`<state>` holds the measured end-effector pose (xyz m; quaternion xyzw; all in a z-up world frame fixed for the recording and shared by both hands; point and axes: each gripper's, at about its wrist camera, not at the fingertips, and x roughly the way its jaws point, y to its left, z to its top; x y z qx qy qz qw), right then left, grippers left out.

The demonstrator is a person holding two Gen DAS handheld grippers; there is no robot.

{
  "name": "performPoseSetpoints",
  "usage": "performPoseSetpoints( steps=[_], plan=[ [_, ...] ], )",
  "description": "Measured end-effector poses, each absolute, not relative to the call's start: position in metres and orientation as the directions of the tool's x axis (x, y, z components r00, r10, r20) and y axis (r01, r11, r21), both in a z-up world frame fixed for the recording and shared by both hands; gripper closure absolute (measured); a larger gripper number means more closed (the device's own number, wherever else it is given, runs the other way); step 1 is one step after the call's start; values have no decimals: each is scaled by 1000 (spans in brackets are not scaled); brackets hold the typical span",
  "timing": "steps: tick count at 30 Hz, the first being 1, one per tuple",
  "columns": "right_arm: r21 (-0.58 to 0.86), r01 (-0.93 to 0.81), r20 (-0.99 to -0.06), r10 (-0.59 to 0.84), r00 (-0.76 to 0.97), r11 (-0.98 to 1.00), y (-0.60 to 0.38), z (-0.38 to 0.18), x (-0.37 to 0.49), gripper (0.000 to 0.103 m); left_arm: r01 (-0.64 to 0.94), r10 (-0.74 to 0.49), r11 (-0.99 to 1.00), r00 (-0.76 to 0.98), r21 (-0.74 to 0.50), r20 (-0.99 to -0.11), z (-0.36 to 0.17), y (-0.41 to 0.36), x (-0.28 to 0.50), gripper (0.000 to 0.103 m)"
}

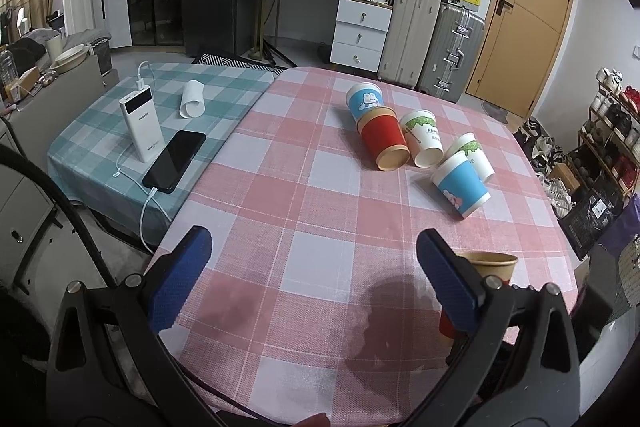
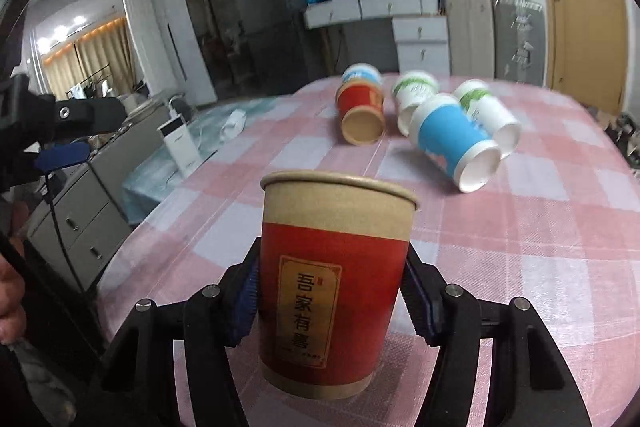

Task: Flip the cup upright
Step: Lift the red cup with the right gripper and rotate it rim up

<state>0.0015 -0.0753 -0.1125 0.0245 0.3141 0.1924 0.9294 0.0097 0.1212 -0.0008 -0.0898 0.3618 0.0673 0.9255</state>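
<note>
Right gripper [image 2: 330,301] pinches red cup [image 2: 334,279], upright, near table [image 2: 540,267] front edge. Left gripper [image 1: 314,267] spread, empty. Advise: seat base flat, release gently, retract straight back.

Red cup [image 2: 334,283]: paper, red sleeve with a kraft-brown band at rim and base, and a gold-framed label of vertical Chinese characters. Pose: upright, mouth up, base at the pink-checked bench [image 2: 540,259], near its front edge. It sits between the jaws of the right gripper [image 2: 332,303], whose blue pads press both sides of the lower wall. In the left wrist view only its brown rim [image 1: 494,261] shows.
</note>
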Motion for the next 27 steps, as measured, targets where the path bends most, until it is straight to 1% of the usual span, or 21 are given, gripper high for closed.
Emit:
performPoseSetpoints(
  steps=[3,5,9,11,14,18,20,23,24,27],
  plan=[
    [88,-338,-525,332,784,937,-66,-113,-14,41,-189,56,974,730,-122,-682,-1,121,10,1],
    [42,-328,-510,303,805,944,-58,-115,-22,41,-186,53,974,732,-125,-680,0,120,9,1],
    [16,-284,-452,260,853,959,-47,-123,-38,41,-182,48,975,737,-131,-674,3,118,4,1],
    [-32,-263,-416,226,881,964,-40,-128,-46,41,-181,47,975,740,-131,-671,4,117,2,1],
    [-45,-232,-369,200,908,972,-38,-135,-55,41,-184,46,973,741,-137,-670,4,117,1,1],
    [-58,-167,-370,134,919,984,-42,-143,-53,41,-186,47,973,742,-139,-669,6,117,-3,1],
    [-75,-151,-340,117,933,986,-42,-143,-56,41,-188,47,972,742,-139,-668,6,117,-3,1],
    [-120,-142,-272,105,957,983,-37,-143,-67,41,-184,44,973,744,-140,-667,7,116,-6,1],
    [-128,-152,-266,114,957,980,-36,-143,-68,41,-183,44,973,745,-139,-666,7,116,-8,1],
    [-141,-164,-297,116,948,976,-34,-143,-67,41,-176,41,975,744,-136,-667,8,113,-12,1]
  ],
)
